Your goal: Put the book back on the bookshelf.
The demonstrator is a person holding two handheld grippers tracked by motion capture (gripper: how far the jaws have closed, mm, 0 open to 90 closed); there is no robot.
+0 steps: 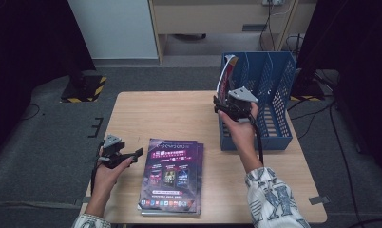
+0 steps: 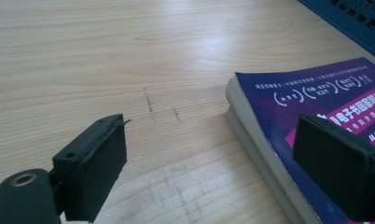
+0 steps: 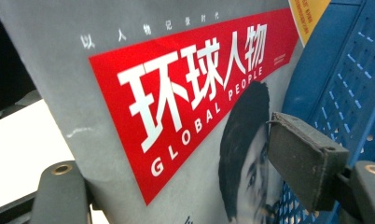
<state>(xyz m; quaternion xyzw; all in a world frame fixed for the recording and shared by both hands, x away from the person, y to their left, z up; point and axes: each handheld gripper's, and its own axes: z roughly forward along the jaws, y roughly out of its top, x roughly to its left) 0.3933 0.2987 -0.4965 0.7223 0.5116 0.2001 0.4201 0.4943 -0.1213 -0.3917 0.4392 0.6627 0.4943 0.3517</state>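
R hand reaches fwd to the blue file rack at the far right of the table, right gripper at the rack's left slot. Its jaws stand fairly wide either side of the upright magazine in that slot; far pad looks clear of the cover, other pad hidden behind it. L hand rests near left, left gripper wide open, holding nothing, just left of the book stack.
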